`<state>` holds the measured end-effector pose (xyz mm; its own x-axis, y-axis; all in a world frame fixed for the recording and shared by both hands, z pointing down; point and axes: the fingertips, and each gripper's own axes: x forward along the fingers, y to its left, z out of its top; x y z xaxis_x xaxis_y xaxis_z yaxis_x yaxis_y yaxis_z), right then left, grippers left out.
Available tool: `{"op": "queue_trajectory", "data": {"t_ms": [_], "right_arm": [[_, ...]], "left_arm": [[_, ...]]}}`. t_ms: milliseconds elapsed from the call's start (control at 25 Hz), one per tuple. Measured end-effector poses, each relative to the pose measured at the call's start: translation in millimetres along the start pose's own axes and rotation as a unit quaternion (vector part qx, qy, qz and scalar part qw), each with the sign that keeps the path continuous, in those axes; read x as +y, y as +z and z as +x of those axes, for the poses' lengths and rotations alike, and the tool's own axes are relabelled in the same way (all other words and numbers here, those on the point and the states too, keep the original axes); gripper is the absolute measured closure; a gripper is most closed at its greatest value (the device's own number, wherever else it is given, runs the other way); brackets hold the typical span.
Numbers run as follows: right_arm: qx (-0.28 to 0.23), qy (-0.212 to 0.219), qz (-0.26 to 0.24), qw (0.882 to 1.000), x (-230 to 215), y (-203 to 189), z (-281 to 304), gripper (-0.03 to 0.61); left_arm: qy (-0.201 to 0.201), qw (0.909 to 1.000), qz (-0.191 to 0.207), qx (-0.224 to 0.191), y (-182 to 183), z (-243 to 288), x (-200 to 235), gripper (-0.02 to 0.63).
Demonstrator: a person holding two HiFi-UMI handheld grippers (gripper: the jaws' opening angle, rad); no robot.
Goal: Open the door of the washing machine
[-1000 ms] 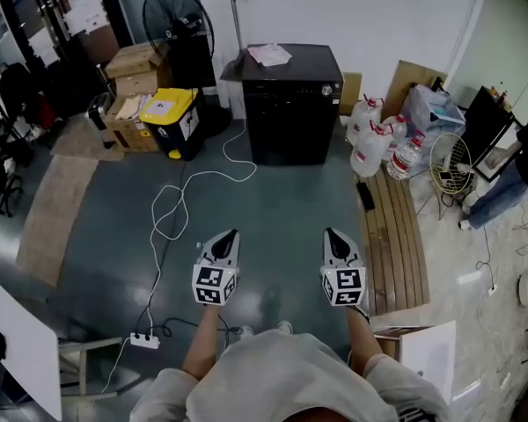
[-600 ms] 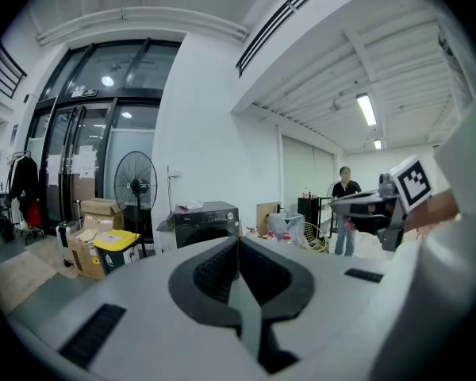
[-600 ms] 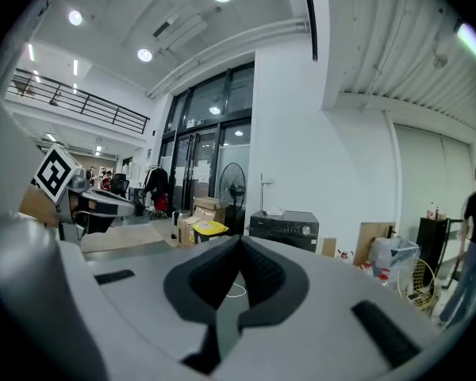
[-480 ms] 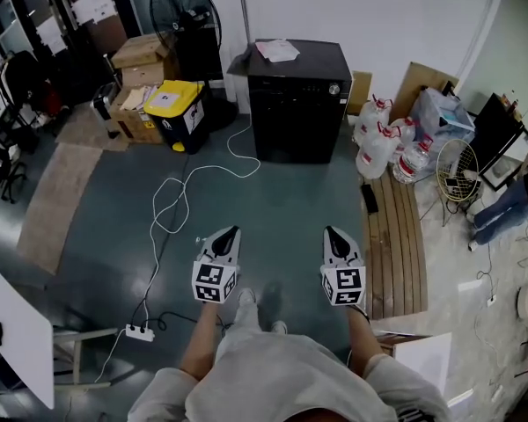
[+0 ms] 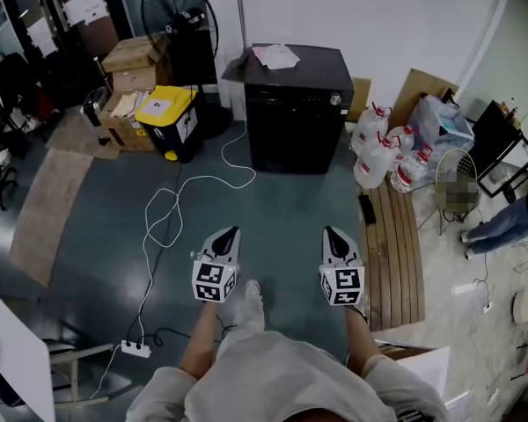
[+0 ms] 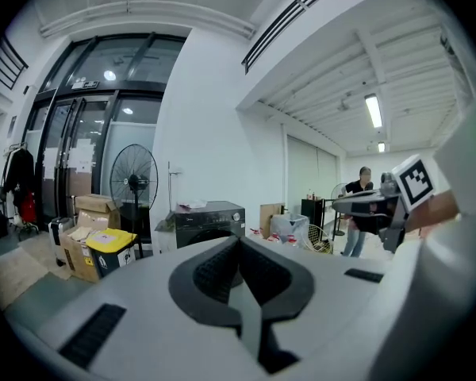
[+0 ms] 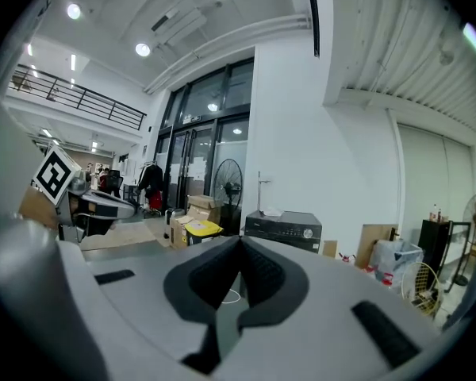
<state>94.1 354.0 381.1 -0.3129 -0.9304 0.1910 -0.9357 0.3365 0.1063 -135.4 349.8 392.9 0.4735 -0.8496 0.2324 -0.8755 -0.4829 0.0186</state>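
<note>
The black washing machine (image 5: 296, 108) stands against the white back wall with its door closed and papers lying on its top. It also shows far off in the left gripper view (image 6: 209, 222) and the right gripper view (image 7: 284, 231). My left gripper (image 5: 230, 233) and right gripper (image 5: 332, 233) are held side by side over the grey floor, well short of the machine, pointing toward it. Both are shut with nothing between the jaws.
A white cable (image 5: 172, 209) snakes across the floor to a power strip (image 5: 134, 349). A yellow-lidded bin (image 5: 170, 121), cardboard boxes (image 5: 130, 69) and a standing fan (image 5: 174, 16) are left of the machine. Water bottles (image 5: 376, 157) and a wooden pallet (image 5: 396, 244) lie right. A person (image 5: 510, 218) stands at far right.
I have stepped forward toward the washing machine, both grippers carried along together. The cable and power strip have slid back in the head view. Both grippers stayed shut.
</note>
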Motion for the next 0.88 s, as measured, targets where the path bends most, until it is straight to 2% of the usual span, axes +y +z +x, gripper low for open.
{"op": "queue_trajectory", "data": {"t_ms": [440,640,680,720,880], "right_arm": [[0.017,-0.027,0.004,0.999,-20.3,28.2,129.4,0.58],[0.026,-0.037,0.003,0.999,-23.4,36.4,181.7,0.58],[0.027,-0.04,0.002,0.999,-24.3,38.8,191.9,0.58],[0.027,-0.042,0.001,0.999,-25.3,41.4,202.0,0.581],[0.031,-0.052,0.0,0.998,-24.6,46.8,236.0,0.58]], "left_arm": [[-0.023,0.9997,0.0,-0.002,38.4,109.3,97.4,0.603],[-0.042,0.9989,0.0,-0.02,53.9,149.4,134.4,0.597],[-0.053,0.9984,-0.002,-0.022,57.3,157.5,139.9,0.549],[-0.063,0.9977,-0.003,-0.023,60.3,165.8,145.4,0.46],[-0.08,0.9964,0.01,-0.028,65.2,192.0,169.8,0.344]]}}
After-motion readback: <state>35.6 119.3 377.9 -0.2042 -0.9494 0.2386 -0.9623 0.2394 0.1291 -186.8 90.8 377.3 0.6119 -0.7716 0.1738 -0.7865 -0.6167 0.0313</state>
